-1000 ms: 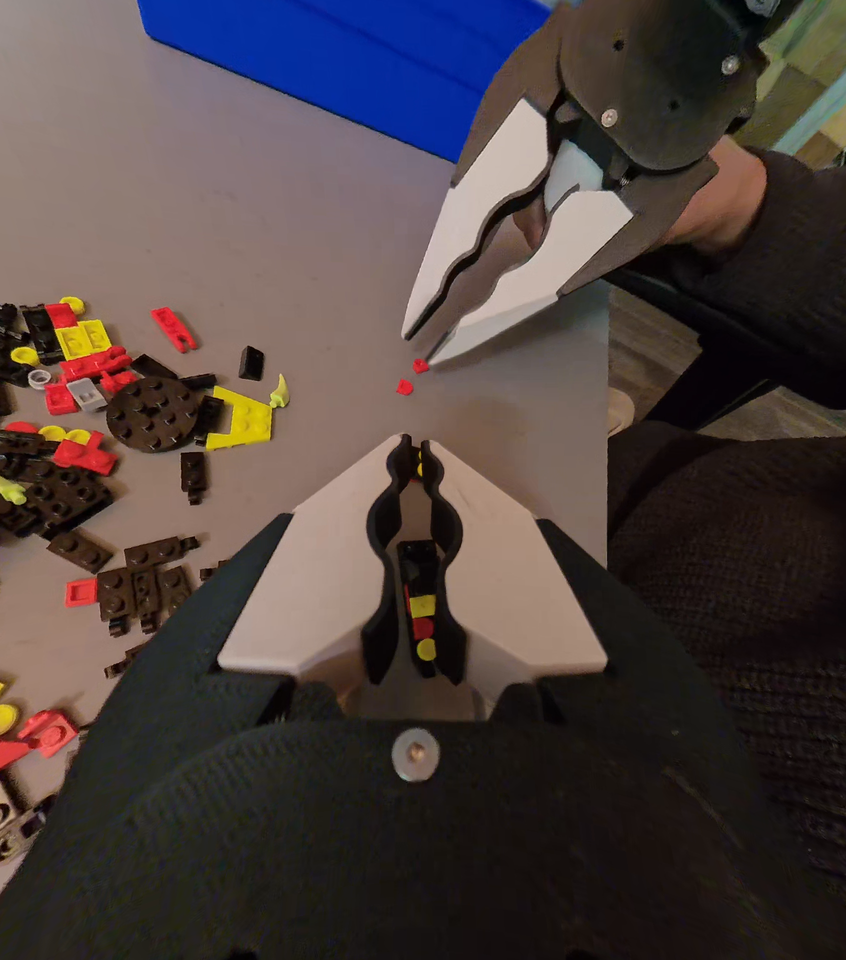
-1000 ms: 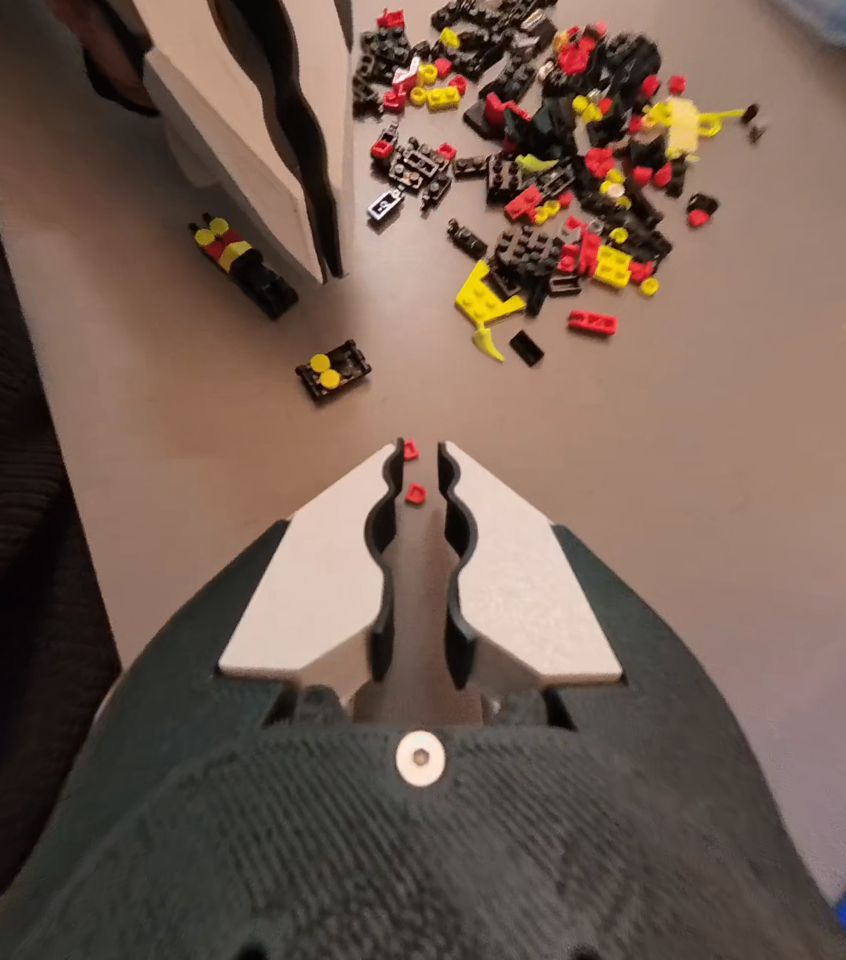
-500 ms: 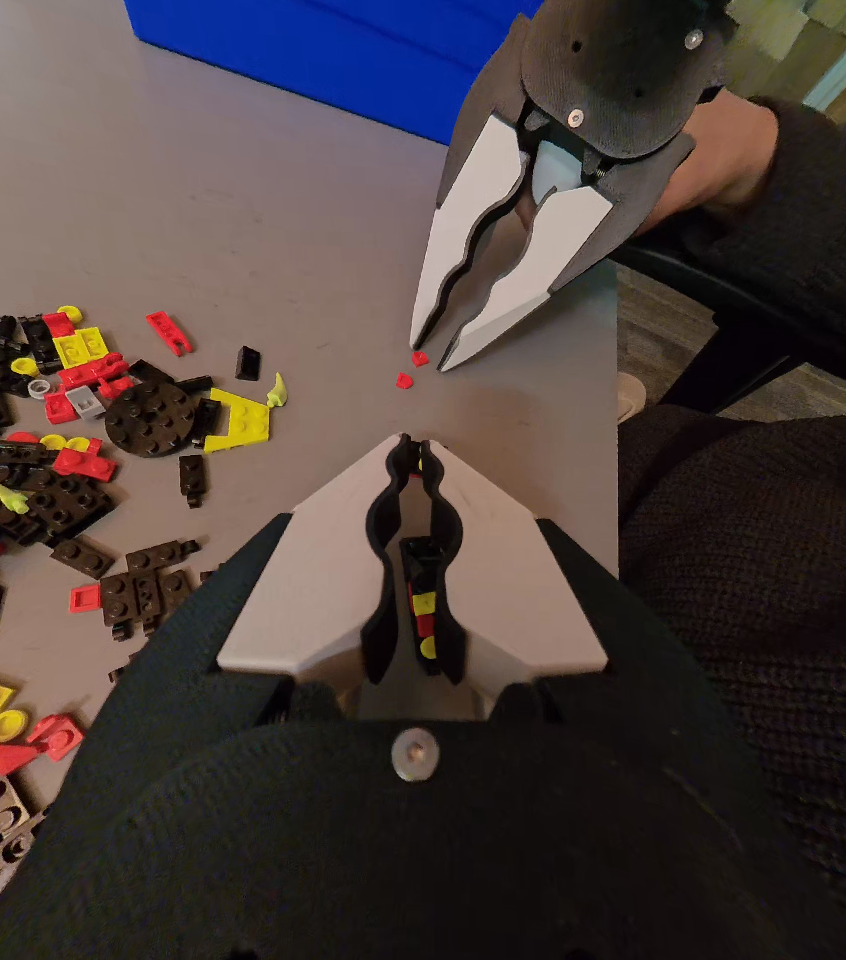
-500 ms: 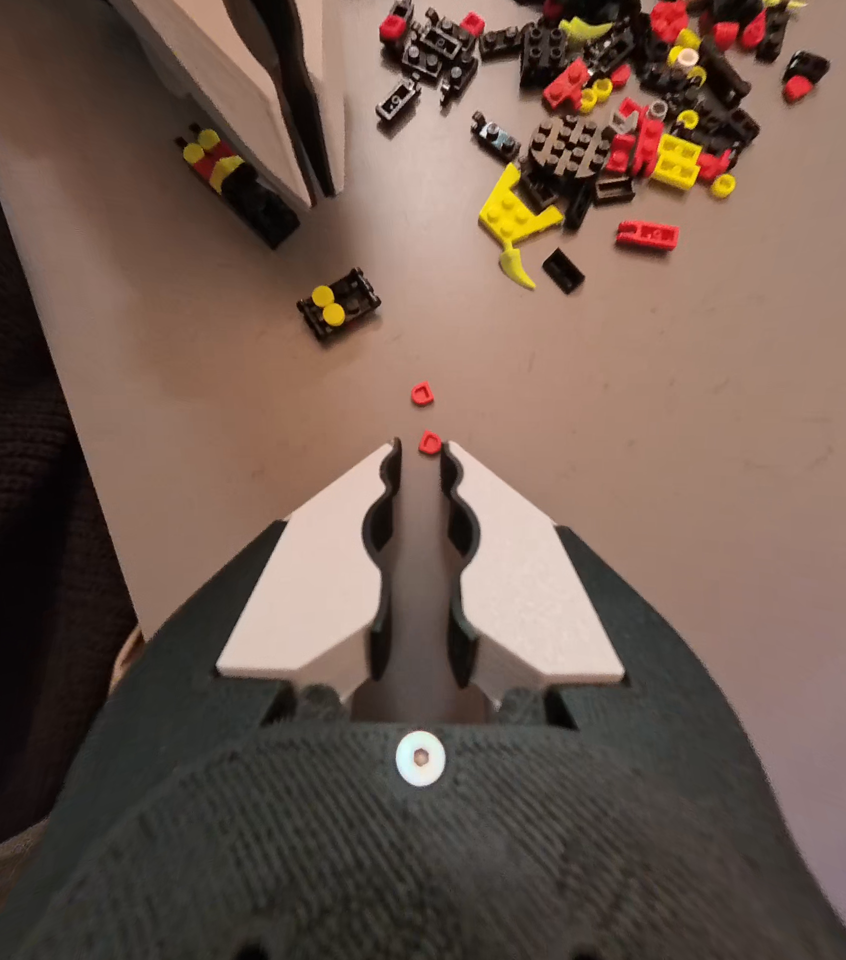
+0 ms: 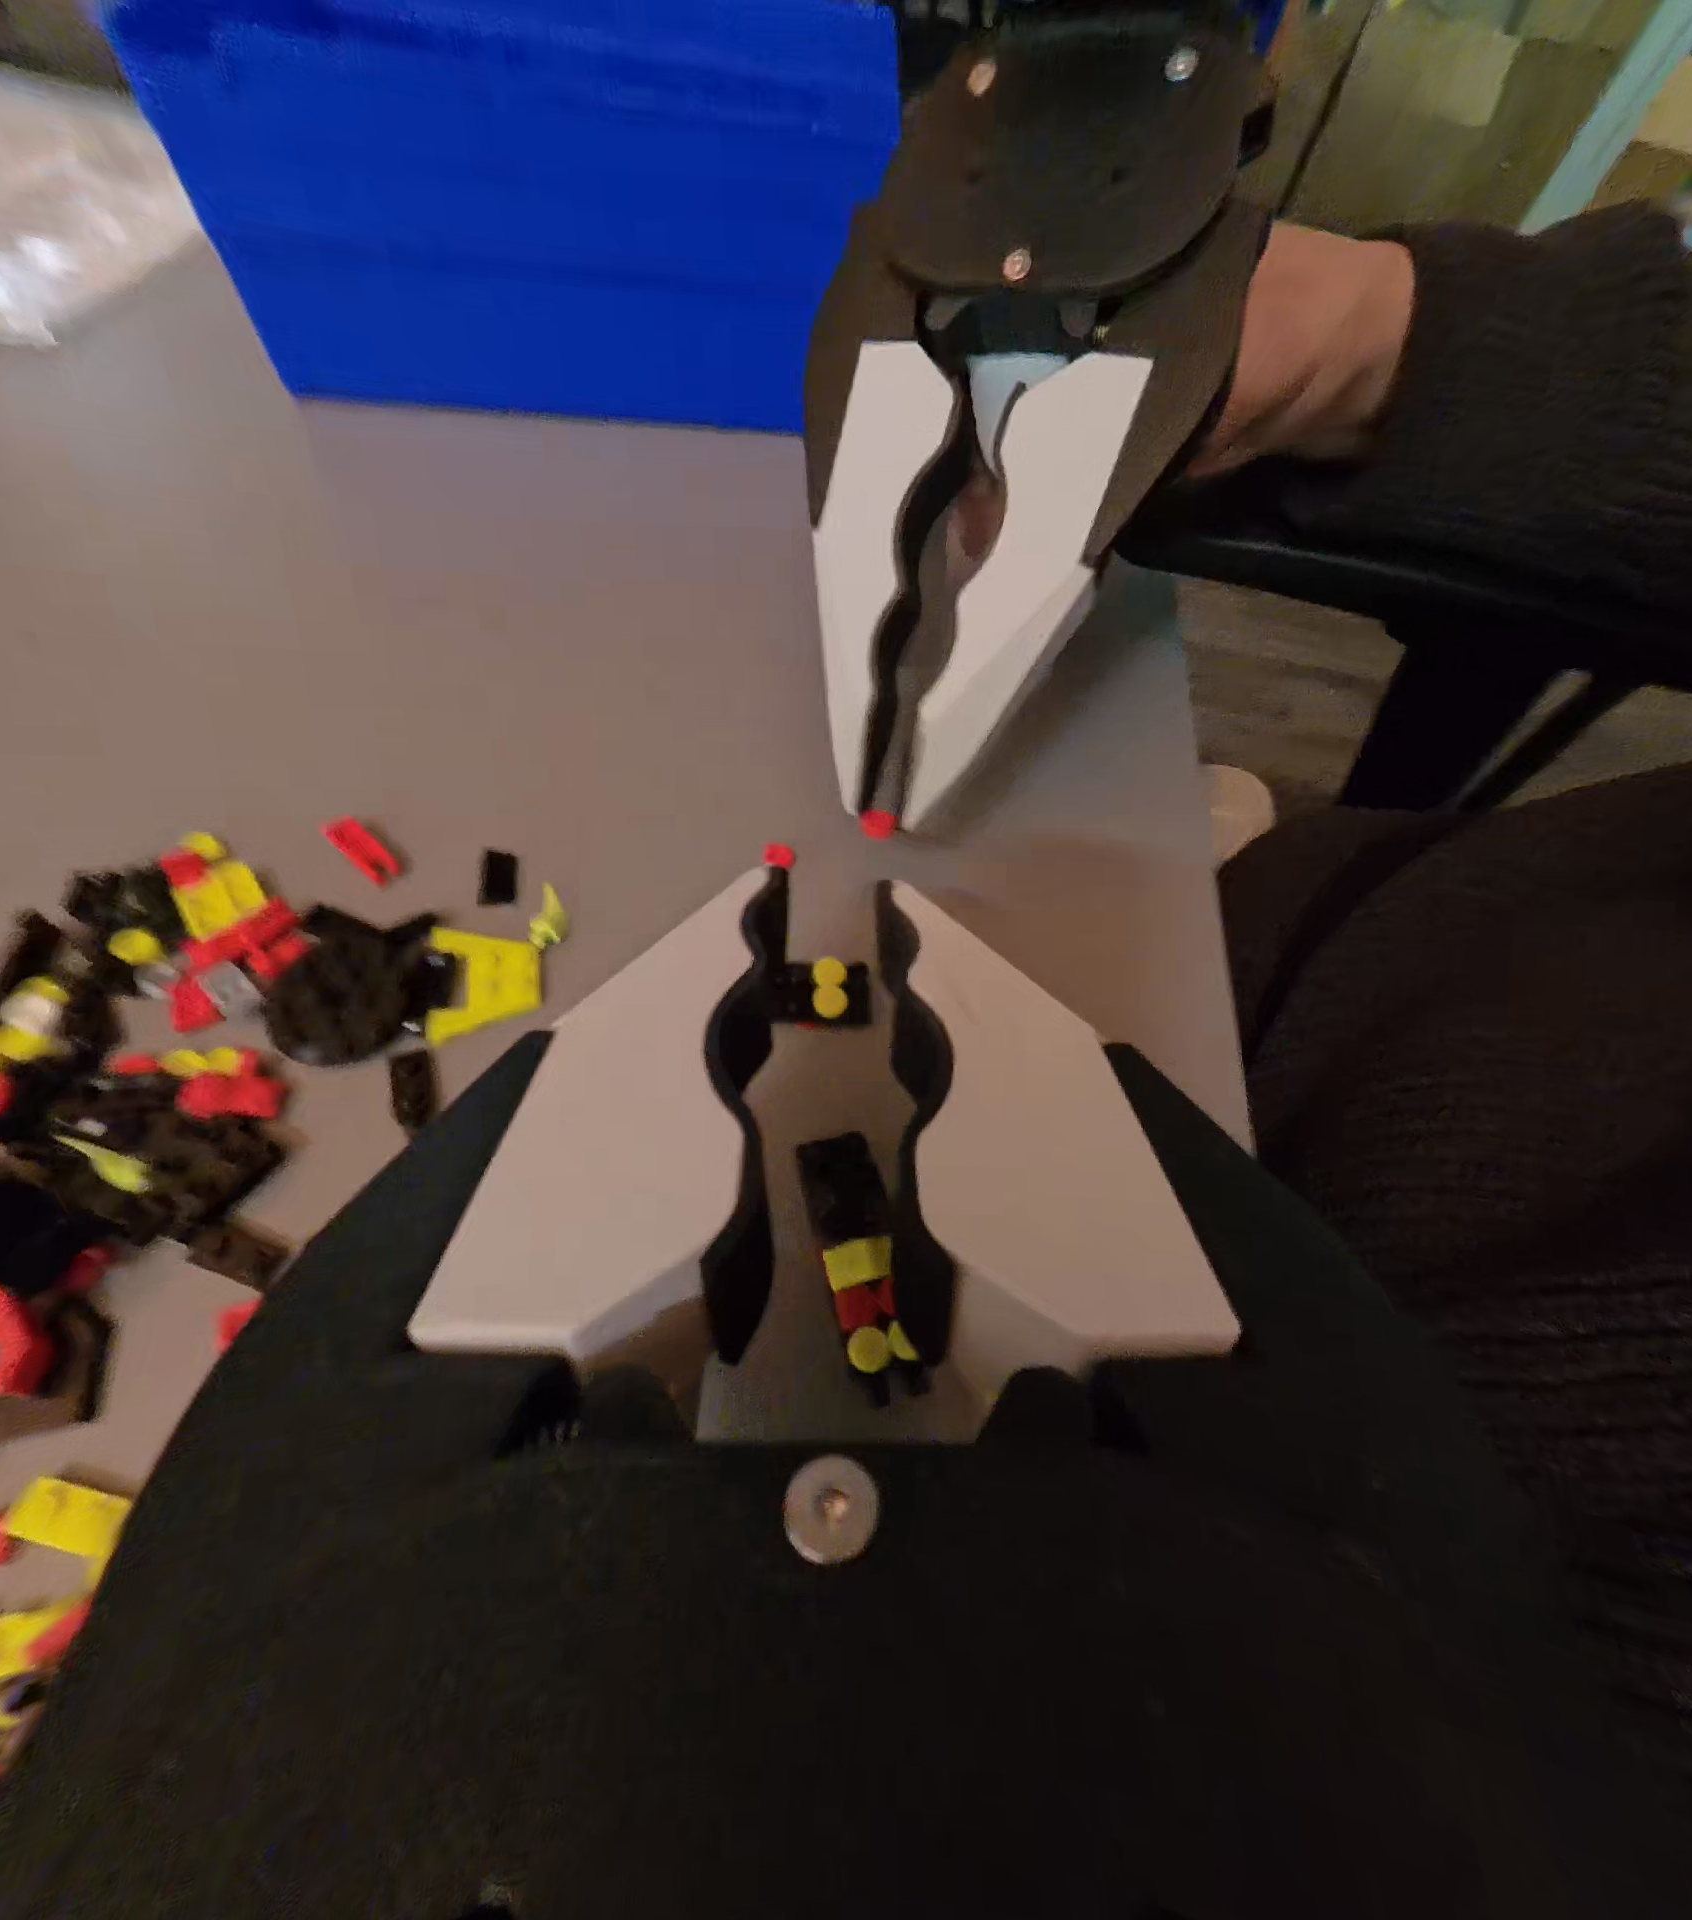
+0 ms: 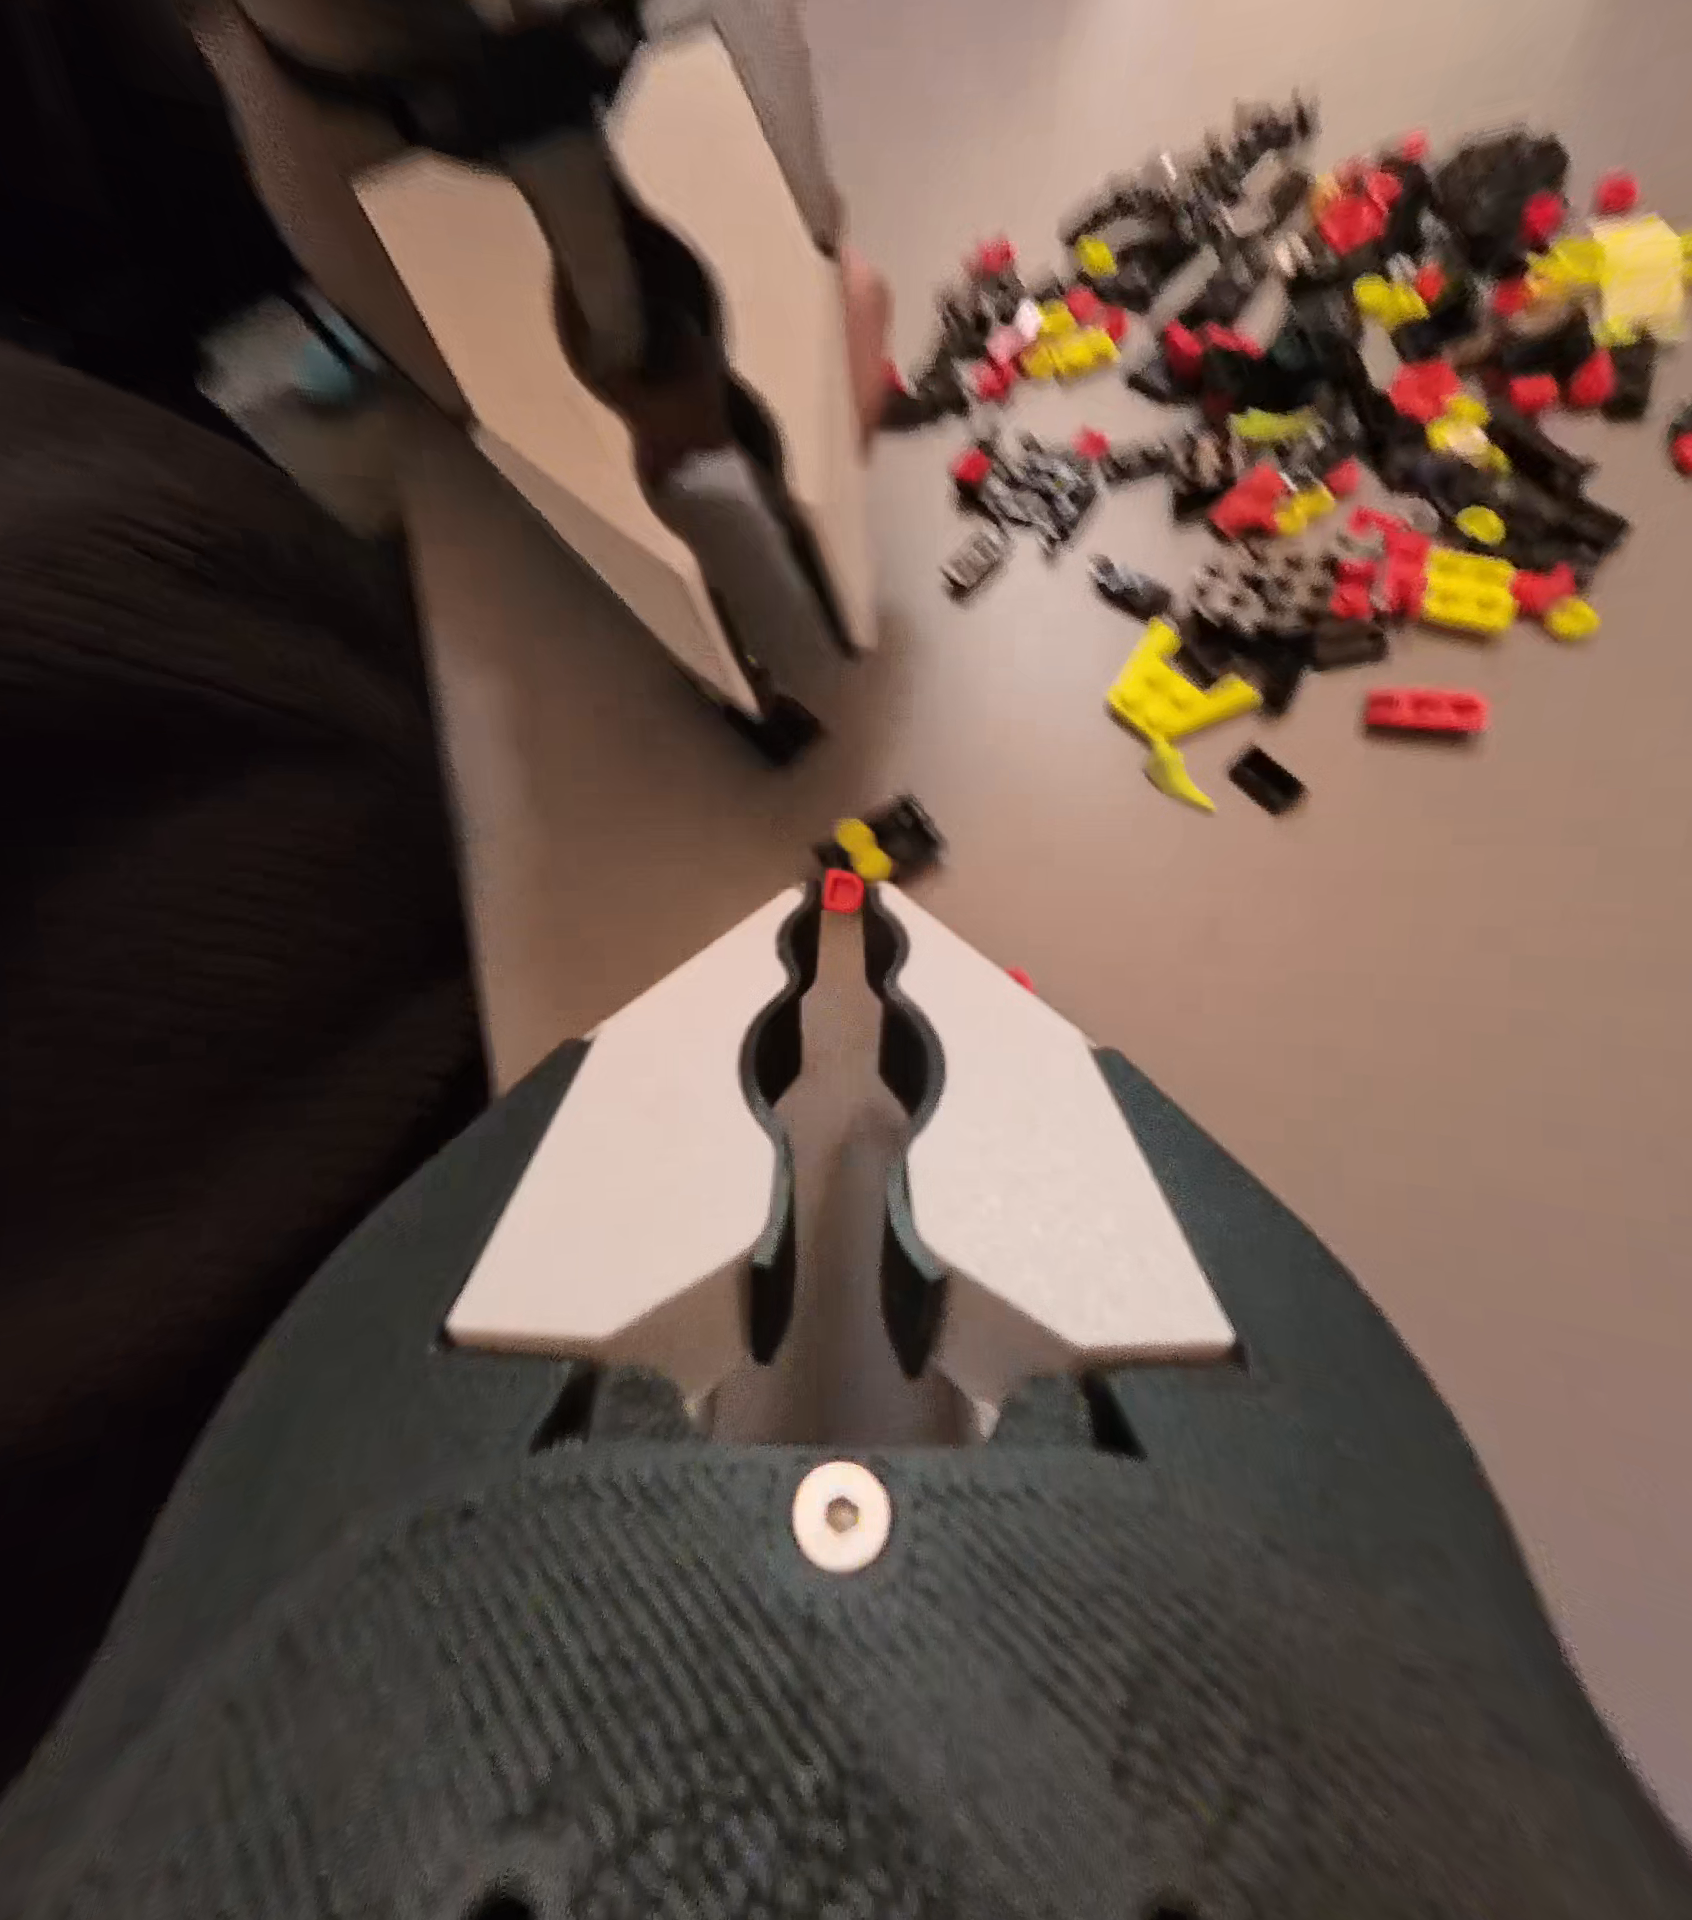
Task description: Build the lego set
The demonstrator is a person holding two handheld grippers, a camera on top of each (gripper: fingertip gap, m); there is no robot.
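At the near edge of the grey surface (image 5: 426,644), the right claw (image 6: 843,894) is clamped on a small red piece (image 6: 842,890) at its very tips. A second small red piece (image 5: 777,855) lies on the surface just beside it. The left claw (image 5: 829,883) has its fingers apart; between them, below, lie a black plate with two yellow studs (image 5: 821,992) and a long black, yellow and red assembly (image 5: 852,1247). Well to the side lies a loose pile of black, red and yellow lego pieces (image 6: 1341,416). A blue bin (image 5: 509,197) stands at the far side.
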